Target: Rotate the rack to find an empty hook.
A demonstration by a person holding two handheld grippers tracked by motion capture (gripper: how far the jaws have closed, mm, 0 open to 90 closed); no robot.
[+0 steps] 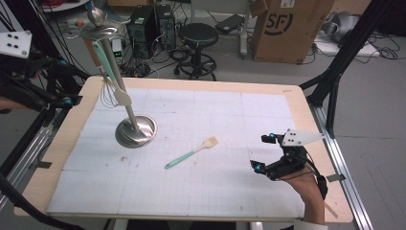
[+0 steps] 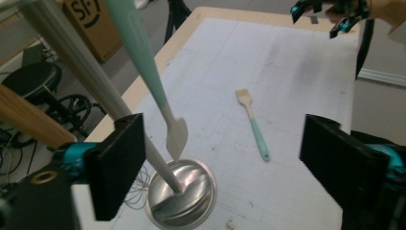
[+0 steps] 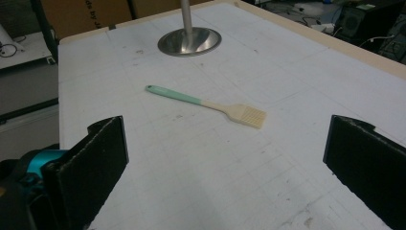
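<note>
A steel utensil stand (image 1: pixel 136 132) rises from a round base at the left of the white mat (image 1: pixel 215 191). From its top hang a teal-handled spatula (image 1: pixel 122 96), a wire whisk (image 1: pixel 109 96) and a ladle (image 1: pixel 95 17). A teal-handled pastry brush (image 1: pixel 191 153) lies flat mid-mat. My left gripper (image 1: pixel 67 81) hovers at the table's left edge beside the stand, jaws open. In the left gripper view the spatula (image 2: pixel 143 62) and the stand base (image 2: pixel 182 196) show beyond the gripper (image 2: pixel 225 163), untouched. My right gripper (image 1: pixel 264 152) stands open at the right; its view (image 3: pixel 230 163) faces the brush (image 3: pixel 206 103).
Off the far edge of the table stand a black stool (image 1: pixel 197 36), computer towers (image 1: pixel 143 24) and a cardboard box (image 1: pixel 287 28). Black frame legs (image 1: pixel 335 72) rise at the table's right side. The right gripper (image 2: pixel 325 14) appears far off in the left gripper view.
</note>
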